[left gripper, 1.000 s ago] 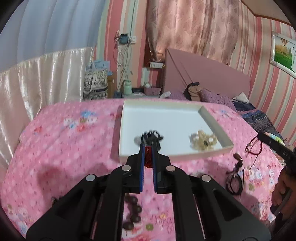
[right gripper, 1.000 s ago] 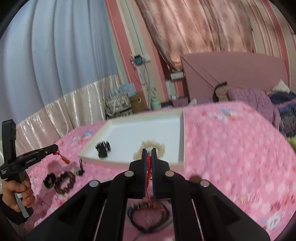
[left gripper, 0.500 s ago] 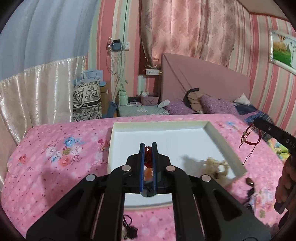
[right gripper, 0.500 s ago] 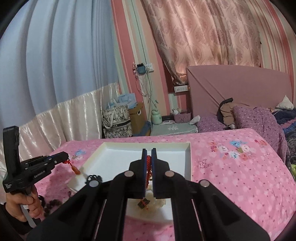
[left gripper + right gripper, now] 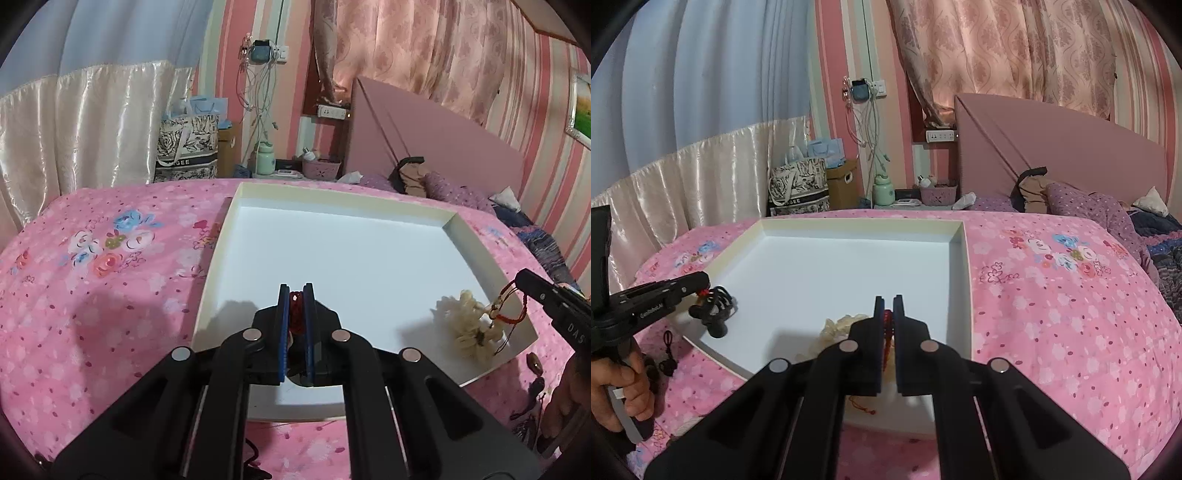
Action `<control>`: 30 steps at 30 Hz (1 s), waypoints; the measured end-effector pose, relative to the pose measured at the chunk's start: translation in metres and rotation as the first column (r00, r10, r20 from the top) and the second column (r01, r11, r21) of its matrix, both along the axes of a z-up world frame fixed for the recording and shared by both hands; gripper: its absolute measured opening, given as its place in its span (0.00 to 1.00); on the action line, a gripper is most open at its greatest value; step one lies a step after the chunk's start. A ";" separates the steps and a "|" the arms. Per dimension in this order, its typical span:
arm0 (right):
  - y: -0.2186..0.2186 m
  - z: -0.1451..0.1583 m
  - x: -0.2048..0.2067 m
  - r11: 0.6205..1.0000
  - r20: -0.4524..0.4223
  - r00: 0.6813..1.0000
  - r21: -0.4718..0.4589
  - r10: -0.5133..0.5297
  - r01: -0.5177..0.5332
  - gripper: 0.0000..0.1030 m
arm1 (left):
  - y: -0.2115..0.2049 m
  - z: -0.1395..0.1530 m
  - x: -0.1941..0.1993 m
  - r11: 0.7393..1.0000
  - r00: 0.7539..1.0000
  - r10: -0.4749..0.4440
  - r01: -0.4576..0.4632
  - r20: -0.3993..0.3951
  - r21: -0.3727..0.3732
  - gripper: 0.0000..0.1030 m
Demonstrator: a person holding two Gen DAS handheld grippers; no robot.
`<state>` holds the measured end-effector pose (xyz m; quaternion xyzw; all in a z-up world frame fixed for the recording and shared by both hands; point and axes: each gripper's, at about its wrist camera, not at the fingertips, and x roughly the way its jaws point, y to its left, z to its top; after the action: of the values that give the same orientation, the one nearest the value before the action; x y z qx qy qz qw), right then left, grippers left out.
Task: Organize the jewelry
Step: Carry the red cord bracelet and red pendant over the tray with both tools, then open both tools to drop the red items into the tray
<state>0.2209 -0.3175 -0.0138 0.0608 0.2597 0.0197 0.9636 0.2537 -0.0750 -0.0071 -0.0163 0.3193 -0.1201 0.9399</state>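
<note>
A white tray (image 5: 469,236) lies on the pink floral bedspread. My left gripper (image 5: 296,291) is over the tray's near left part, shut on a small red beaded piece (image 5: 295,306). From the right wrist view the left gripper (image 5: 701,283) hangs just over a black banded piece (image 5: 714,312) in the tray. My right gripper (image 5: 887,301) is shut on a red cord bracelet (image 5: 887,325), above a cream beaded bracelet (image 5: 842,325). In the left wrist view the right gripper (image 5: 522,277) dangles the red cord (image 5: 508,310) over the cream bracelet (image 5: 469,328).
Dark beads (image 5: 535,363) and a black cord piece (image 5: 668,363) lie on the bedspread beside the tray. A person's hand (image 5: 620,391) grips the left handle. A headboard, pillows, a bag and a nightstand stand beyond the bed.
Both grippers have moved forward and down from the loose jewelry on the bedspread to over the tray, each still carrying its red piece. The tray looks much larger and nearer.
</note>
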 end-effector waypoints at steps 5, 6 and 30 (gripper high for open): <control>-0.001 -0.006 0.005 1.000 -0.024 1.000 0.016 0.005 -0.004 0.03 | -0.002 -0.004 -0.002 1.000 1.000 -0.015 0.015 0.005 0.026 0.05; -0.002 -0.008 0.006 1.000 -0.029 1.000 0.018 -0.001 0.001 0.03 | 0.001 -0.003 -0.003 1.000 1.000 -0.013 0.013 0.003 0.020 0.05; -0.043 -0.023 0.010 0.961 -0.063 0.998 0.277 0.024 -0.006 0.07 | 0.024 -0.005 -0.002 0.993 0.999 0.020 -0.024 -0.028 -0.115 0.08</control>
<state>0.2310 -0.3607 -0.0366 0.1933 0.2864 0.0609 0.9364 0.2515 -0.0513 -0.0122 -0.0758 0.3243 -0.1278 0.9342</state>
